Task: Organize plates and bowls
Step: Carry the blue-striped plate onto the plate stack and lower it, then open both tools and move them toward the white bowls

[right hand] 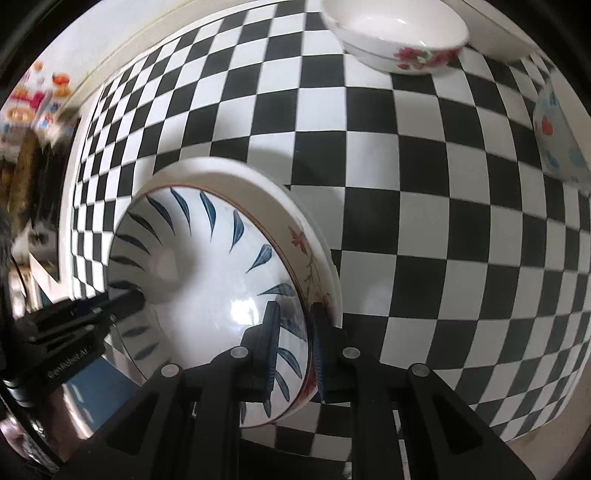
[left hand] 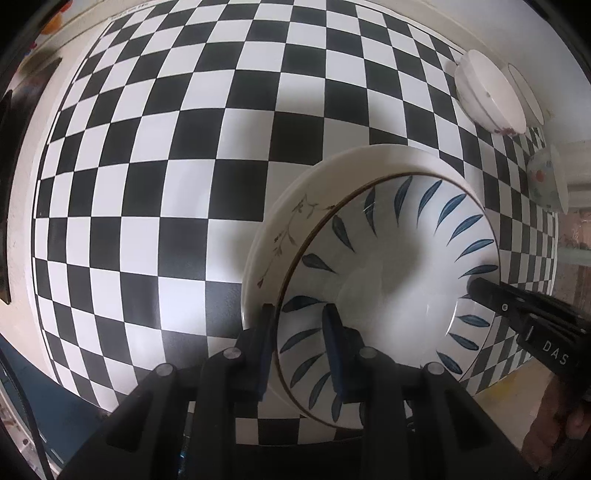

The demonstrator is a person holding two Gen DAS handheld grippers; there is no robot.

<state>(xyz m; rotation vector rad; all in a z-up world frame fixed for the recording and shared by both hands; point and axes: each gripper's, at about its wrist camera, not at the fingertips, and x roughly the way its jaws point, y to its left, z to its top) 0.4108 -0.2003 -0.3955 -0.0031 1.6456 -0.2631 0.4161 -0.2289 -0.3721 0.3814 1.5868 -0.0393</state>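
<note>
A blue-leaf plate [left hand: 391, 266] lies on top of a larger white plate with a floral rim [left hand: 291, 221] above the checkered tabletop. My left gripper [left hand: 301, 347] is shut on the rims of both plates at their left side. My right gripper [right hand: 293, 350] is shut on the rims of the same stack [right hand: 207, 258] at the opposite side. The right gripper's fingers [left hand: 495, 291] show in the left wrist view, and the left gripper's fingers [right hand: 122, 299] show in the right wrist view.
A white bowl with red flowers [right hand: 399, 33] sits at the far side of the checkered cloth [right hand: 424, 184]; it also shows in the left wrist view [left hand: 487, 96]. A pale bowl with orange and blue spots [right hand: 557, 136] stands at the right edge. Cluttered shelves are at far left.
</note>
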